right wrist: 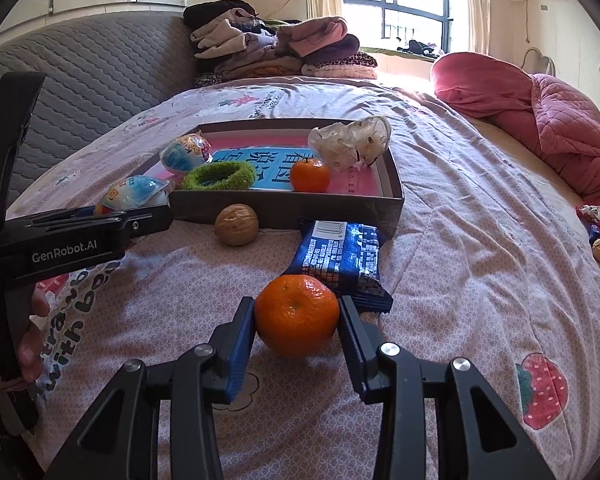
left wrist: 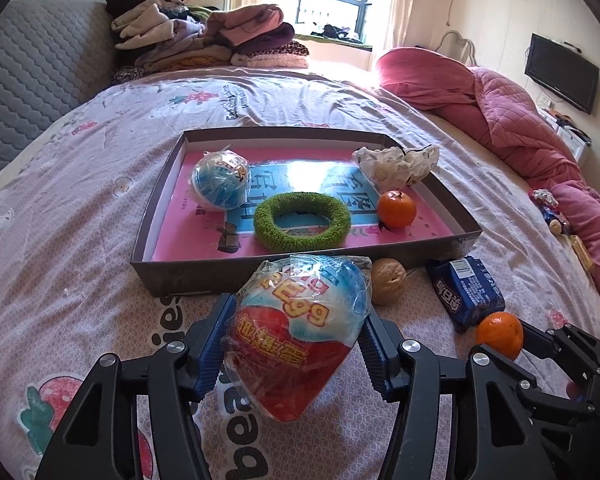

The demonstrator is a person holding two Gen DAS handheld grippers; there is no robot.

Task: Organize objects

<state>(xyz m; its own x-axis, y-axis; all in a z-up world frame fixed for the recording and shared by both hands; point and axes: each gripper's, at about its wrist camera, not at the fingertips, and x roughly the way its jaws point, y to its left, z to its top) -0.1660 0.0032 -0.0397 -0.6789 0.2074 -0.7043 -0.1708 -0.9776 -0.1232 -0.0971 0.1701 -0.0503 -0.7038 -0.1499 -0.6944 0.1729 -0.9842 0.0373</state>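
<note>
Here both grippers angle downward, left gripper [left wrist: 296, 344] jaws clenched on the wrapped egg [left wrist: 300, 336], right gripper [right wrist: 298, 332] clasping the tangerine [right wrist: 296, 314].

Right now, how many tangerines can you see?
2. One tangerine sits inside the shallow box, beside the green ring. The other tangerine is on the bedspread, gripped in the right claw. None seem hidden.

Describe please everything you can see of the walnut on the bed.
The walnut is one whole nut, round, light brown, with a wrinkled hard shell and a seam. It lies on the patterned bedsheet, just in front of the box's near wall, left of the blue snack packet. Neither gripper touches it.
</note>
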